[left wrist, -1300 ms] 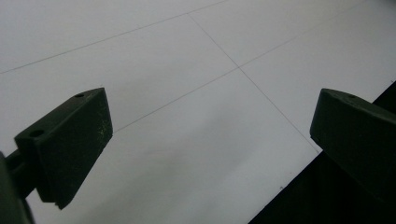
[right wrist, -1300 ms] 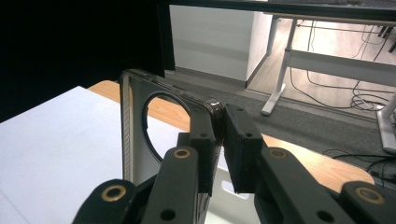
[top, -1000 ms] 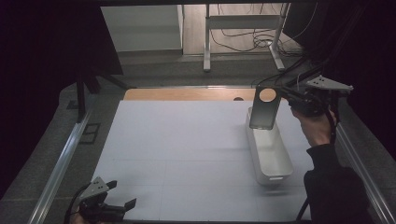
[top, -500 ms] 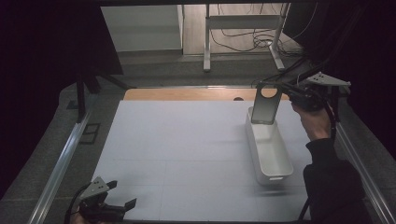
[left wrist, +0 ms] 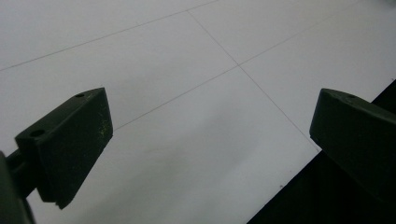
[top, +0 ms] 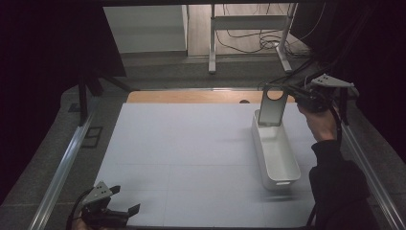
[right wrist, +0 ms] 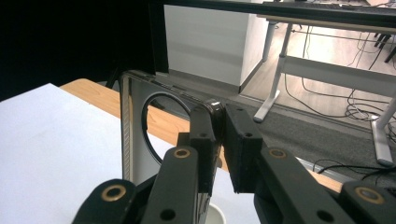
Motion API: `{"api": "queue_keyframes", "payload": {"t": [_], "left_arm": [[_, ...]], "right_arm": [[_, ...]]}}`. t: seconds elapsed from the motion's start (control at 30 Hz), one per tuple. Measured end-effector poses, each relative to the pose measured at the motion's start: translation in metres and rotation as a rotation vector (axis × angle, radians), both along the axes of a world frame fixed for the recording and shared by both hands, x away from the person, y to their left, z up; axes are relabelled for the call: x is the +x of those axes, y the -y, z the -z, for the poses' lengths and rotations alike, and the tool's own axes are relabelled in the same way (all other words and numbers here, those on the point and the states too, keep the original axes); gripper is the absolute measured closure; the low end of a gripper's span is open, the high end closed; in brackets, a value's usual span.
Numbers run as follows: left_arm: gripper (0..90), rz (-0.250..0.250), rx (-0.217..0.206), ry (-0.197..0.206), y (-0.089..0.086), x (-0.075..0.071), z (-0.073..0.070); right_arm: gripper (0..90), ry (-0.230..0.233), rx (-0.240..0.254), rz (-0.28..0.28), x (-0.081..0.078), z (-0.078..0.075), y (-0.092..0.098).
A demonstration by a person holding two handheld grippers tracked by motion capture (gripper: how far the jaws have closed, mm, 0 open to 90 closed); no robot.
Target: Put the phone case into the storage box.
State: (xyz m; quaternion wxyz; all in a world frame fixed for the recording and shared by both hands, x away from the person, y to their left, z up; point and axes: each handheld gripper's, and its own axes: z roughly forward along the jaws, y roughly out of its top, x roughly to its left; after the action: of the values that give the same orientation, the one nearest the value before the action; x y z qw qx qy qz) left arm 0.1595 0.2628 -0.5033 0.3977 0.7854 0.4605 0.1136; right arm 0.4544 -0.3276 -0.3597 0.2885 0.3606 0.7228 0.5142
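Observation:
A flat grey plate with a round hole (top: 273, 111) stands upright over the far end of a long white bin (top: 277, 155), its lower edge at the bin's rim. My right gripper (top: 289, 91) is shut on the plate's upper right corner. In the right gripper view the jaws (right wrist: 223, 122) pinch the plate (right wrist: 135, 140) edge-on. My left gripper (top: 125, 200) hovers low at the near left corner, open with nothing in it. In the left gripper view the open left gripper (left wrist: 210, 140) looks down on bare white mat.
The white mat (top: 191, 143) covers the table, with a wooden strip (top: 191, 97) along its far edge. A metal rail (top: 62, 167) runs down the left side. The person's sleeve (top: 337, 182) lies beside the bin at the right.
My right gripper has lifted the plate slightly and carried it a little farther back over the bin's far end. The left gripper has stayed where it was.

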Motion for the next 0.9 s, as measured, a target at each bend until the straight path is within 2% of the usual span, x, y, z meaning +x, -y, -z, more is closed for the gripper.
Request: {"api": "queue_keyframes", "payload": {"t": [0.57, 0.9], "left_arm": [[0.3, 0.001, 0.007, -0.002, 0.0, 0.0, 0.0], [0.4, 0.002, 0.01, -0.005, 0.001, 0.0, 0.0]], "right_arm": [[82.1, -0.008, -0.018, -0.029, 0.019, 0.02, -0.001], [82.1, -0.006, -0.025, -0.043, 0.024, 0.036, -0.002]]}}
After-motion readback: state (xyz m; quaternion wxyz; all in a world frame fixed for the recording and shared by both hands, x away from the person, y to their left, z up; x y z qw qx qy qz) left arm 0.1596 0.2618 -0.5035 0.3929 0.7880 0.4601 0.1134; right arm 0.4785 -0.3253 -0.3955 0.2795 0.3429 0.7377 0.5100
